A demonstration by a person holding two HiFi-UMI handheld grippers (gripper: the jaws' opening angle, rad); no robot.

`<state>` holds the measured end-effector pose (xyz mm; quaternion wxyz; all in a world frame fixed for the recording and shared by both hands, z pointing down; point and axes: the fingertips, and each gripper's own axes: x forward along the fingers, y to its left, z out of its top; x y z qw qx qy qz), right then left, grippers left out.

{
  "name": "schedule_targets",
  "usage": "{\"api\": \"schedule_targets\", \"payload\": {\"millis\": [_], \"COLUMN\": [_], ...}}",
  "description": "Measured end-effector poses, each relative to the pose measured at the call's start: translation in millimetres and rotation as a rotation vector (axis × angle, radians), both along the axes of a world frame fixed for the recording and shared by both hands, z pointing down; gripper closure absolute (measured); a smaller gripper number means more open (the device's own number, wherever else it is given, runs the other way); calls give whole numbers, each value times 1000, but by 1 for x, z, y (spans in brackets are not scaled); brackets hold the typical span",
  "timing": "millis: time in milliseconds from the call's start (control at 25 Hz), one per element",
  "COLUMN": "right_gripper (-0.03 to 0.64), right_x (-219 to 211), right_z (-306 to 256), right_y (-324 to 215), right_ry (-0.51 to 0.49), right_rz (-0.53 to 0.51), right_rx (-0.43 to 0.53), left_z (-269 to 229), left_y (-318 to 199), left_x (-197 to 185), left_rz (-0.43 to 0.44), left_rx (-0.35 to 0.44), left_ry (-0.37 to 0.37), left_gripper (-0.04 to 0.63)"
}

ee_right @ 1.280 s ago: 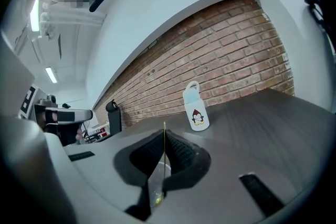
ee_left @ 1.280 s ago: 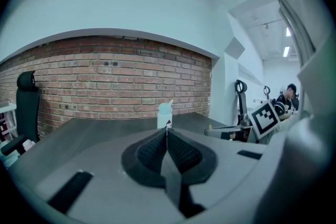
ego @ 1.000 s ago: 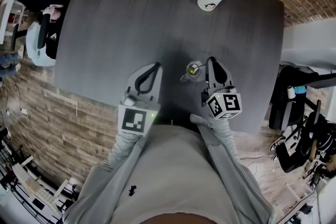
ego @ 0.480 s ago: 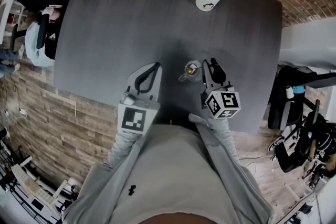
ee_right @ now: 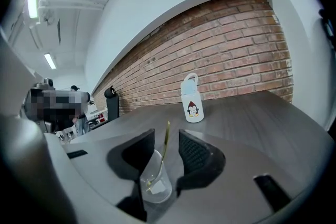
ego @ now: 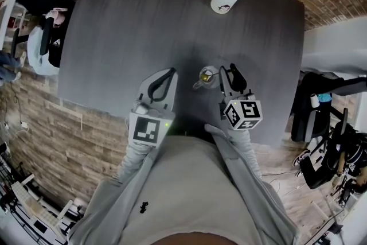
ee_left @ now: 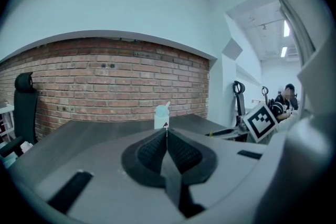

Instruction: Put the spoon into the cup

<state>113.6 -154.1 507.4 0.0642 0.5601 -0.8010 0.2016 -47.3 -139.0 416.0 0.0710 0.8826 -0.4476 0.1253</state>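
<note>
The right claw (ee_right: pixel 166 134) is opening, released around the spoon (ee_right: pixel 163 152) that stands in the cup (ee_right: pixel 157 185) on the surface (ee_right: pixel 252 118). The left claw (ee_left: pixel 167 132) is clenched, empty.

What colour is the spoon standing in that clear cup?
Gold, with a yellowish sheen; the spoon shows best in the right gripper view.

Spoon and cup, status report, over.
Left hand-held gripper shut, empty. Right hand-held gripper opening, spoon between its jaws, not pinched. Spoon stands in cup. Bottle far off, not in the way.
</note>
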Motion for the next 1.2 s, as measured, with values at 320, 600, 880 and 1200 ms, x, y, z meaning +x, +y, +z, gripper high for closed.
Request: {"api": "schedule_targets", "payload": {"millis": [320, 600, 880, 1200], "right_gripper": [476, 476, 476, 476], "right_x": [7, 7, 9, 19], "right_z": [-16, -34, -58, -92], "right_y": [4, 11, 19, 33], "right_ry": [22, 21, 46, 58], "right_rz": [11, -3, -8, 3], "right_rx": [29, 56, 88, 145], "left_z": [-8, -18, -28, -41], "left_y": [2, 2, 3, 2], "left_x": [5, 12, 18, 25], "left_rz": [7, 28, 56, 96], "left_rx": [22, 48, 72, 107], "left_ry": [10, 25, 33, 35], "left_gripper": [575, 575, 575, 575]}}
